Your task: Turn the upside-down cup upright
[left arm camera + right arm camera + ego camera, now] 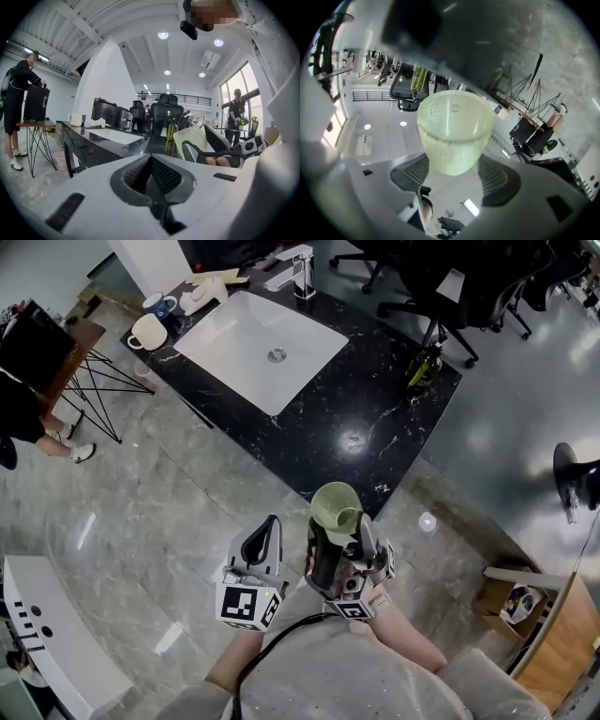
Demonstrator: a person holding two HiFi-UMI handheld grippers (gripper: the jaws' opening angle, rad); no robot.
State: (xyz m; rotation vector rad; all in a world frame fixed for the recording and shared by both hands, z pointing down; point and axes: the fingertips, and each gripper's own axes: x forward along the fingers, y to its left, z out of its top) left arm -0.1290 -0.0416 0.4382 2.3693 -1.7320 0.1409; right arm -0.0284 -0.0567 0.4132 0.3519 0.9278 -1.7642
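Black marble counter (375, 418) crosses the upper half of the head view, standing on a grey tiled floor (141, 512). 1 white rectangular sink (234, 343) is set into the counter, with a chrome faucet (298, 268) at its far edge.

2 hand-held grippers lie side by side at the lower centre of the head view, over the floor just short of the counter's near edge. The left gripper (152, 171) has its 2 jaws brought together, with nothing between them. The right gripper (453, 176) has its jaws spread round a pale green, translucent cup (454, 133) and closed against its sides, near the narrower end. The wider end points away from the gripper. The cup is carried in the air, clear of counter and floor, just beside the left gripper.

1 green bottle (424, 367) stands on the counter's right corner. 2 mugs, 1 white (148, 332) and 1 blue (159, 306), stand on its left corner beside the sink.
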